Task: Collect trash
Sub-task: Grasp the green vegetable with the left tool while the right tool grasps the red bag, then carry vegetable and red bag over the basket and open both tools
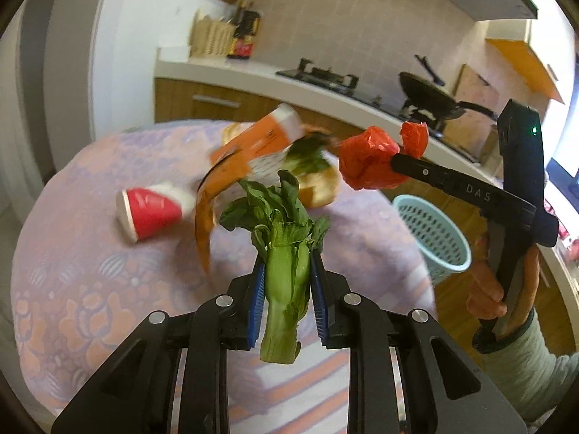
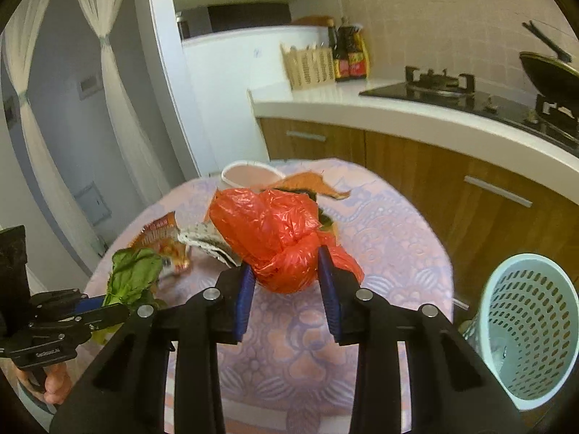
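Left hand-held gripper (image 1: 287, 271) clamps bok choy (image 1: 284, 253) btwn pads; right hand-held gripper (image 2: 286, 275) pinches red bag (image 2: 275, 235).

Bok choy (image 1: 286, 275) & red bag (image 2: 275, 238) gripped

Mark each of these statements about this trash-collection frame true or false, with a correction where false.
1. The left gripper is clamped on a leafy green vegetable. True.
2. The right gripper is open with nothing in it. False: it is closed on a crumpled red plastic bag.
3. A red paper cup stands upright on the table. False: it lies on its side.
4. A light blue perforated basket sits beside the table, on the right gripper's side. True.
5. The basket already holds the red bag. False: the bag is in the gripper, above the table.
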A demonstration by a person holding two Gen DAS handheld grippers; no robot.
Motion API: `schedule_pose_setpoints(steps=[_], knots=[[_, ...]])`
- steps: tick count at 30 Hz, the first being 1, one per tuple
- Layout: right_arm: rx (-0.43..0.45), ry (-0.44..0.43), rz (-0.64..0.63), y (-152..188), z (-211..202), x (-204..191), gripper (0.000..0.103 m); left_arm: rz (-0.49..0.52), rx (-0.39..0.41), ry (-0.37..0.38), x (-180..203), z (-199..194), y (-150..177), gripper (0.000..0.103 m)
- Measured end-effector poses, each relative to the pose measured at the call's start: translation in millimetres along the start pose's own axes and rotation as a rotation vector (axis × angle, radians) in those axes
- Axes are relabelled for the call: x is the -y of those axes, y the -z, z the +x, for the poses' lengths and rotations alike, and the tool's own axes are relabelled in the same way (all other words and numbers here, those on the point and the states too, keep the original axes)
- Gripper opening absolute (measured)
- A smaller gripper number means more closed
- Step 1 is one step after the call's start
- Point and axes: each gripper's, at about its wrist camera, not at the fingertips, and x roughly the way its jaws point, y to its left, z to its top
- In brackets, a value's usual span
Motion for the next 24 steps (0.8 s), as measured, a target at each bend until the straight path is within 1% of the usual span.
schedule_pose_setpoints(steps=[3,7,13,17,19,21,24], knots=[[0.040,0.008,0.011,-2.3,-20.6,5.6,0.030,0.035,0.020,0.030,17.2,-4.9,-5.2,0.022],[0.094,0.043,0.019,-4.9,-45.1,15.8,0.030,0.085,0.040,0.055,39.7,-6.3,-15.0,0.022],[0.166,0.138,0.041,-2.9,-80.4,44.2,0.030,0.187,0.058,0.100,83.9,1.2,-35.6,0.022],[0.192,0.231,0.085,3.9,-99.7,78.8,0.030,0.263,0.036,0.122,121.4,23.0,-51.3,0.022],[0.193,0.260,0.123,8.4,-105.0,98.8,0.030,0.303,0.020,0.131,141.2,37.8,-58.0,0.022],[0.188,0.295,0.176,16.1,-111.2,125.8,0.030,0.338,0.002,0.135,159.8,52.9,-63.2,0.022],[0.155,0.362,0.274,31.6,-114.9,170.1,0.030,0.386,-0.035,0.155,189.8,81.7,-70.7,0.022]])
